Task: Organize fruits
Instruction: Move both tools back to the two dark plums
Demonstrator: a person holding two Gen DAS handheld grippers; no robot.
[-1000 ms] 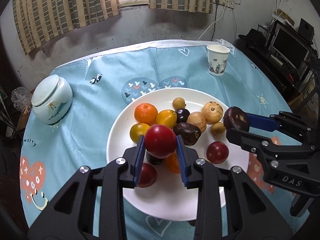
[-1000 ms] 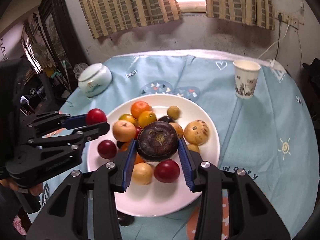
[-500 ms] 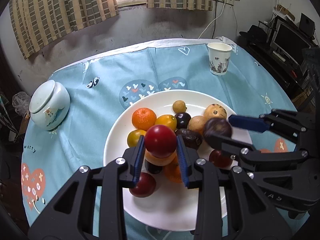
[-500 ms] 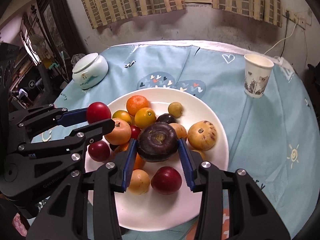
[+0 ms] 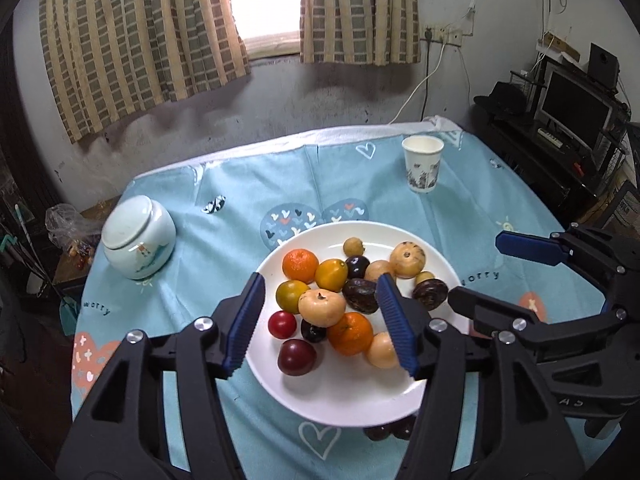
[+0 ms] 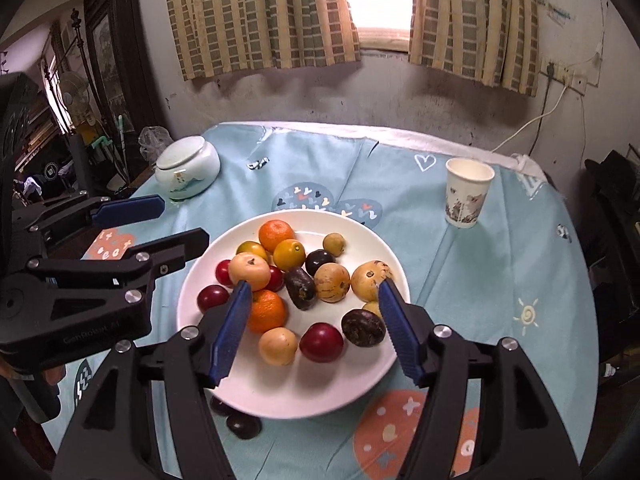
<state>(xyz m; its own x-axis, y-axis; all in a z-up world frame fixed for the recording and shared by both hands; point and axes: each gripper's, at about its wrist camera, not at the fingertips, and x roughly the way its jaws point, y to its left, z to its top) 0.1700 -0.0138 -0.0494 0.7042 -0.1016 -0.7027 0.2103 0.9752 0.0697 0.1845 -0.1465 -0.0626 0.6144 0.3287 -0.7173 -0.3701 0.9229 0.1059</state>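
Observation:
A white plate [image 5: 344, 400] [image 6: 296, 388] holds several fruits: oranges, yellow and tan ones, red plums and dark purple ones. The red plum [image 5: 282, 324] lies at the plate's left edge. The dark purple fruit [image 5: 430, 292] [image 6: 363, 328] lies at its right edge. My left gripper [image 5: 320, 322] is open and empty above the plate; it also shows in the right wrist view [image 6: 176, 226]. My right gripper [image 6: 314, 330] is open and empty above the plate; it also shows in the left wrist view [image 5: 496, 272].
A pale lidded jar [image 5: 138, 238] stands at the left of the blue tablecloth. A paper cup [image 5: 422, 164] stands at the back right. Two dark fruits [image 6: 240, 424] lie on the cloth by the plate's near rim. A TV stand [image 5: 568, 120] is to the right.
Both grippers opened and drew back upward. The red plum left the left jaws and lies on the plate. The dark purple fruit left the right jaws and lies on the plate.

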